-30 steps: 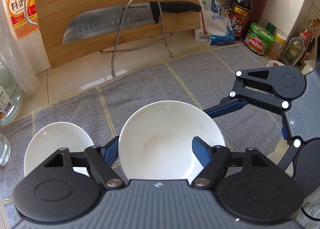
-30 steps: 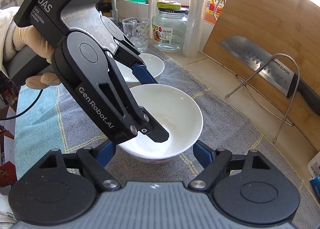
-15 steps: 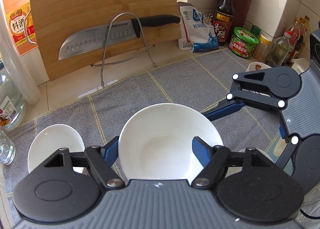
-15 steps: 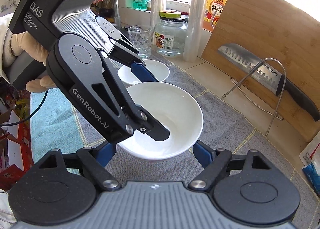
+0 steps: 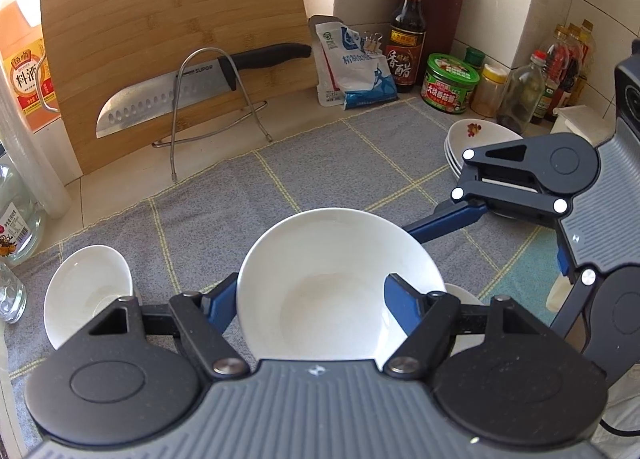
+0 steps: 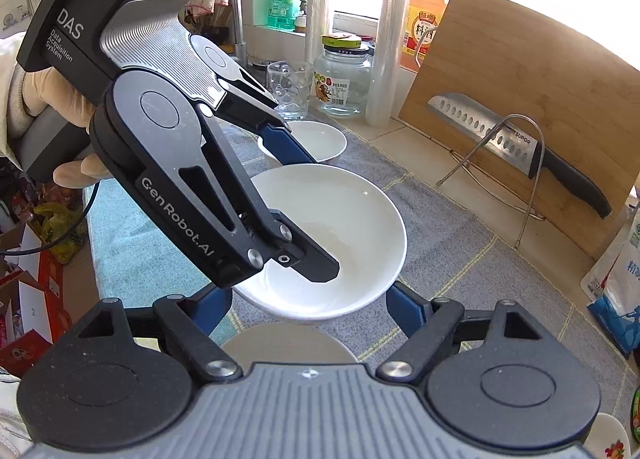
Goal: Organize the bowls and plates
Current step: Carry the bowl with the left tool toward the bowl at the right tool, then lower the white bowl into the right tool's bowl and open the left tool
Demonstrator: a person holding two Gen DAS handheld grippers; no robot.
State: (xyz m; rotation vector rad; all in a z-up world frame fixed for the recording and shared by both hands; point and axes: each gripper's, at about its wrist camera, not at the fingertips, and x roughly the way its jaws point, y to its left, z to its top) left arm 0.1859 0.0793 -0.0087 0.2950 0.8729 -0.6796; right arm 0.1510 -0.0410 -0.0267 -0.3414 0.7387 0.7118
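Clamping the white bowl's (image 5: 340,283) rim, left gripper (image 6: 304,215) fingers; right gripper's (image 6: 310,299) fingers apart.

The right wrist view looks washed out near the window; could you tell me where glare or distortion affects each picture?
Right wrist view: backlight blows out the top right corner above the cutting board, and a small highlight sits on the large white bowl. Left wrist view: the top left corner is overexposed, while the fisheye bends the cutting board's edges; the knife stays sharp.
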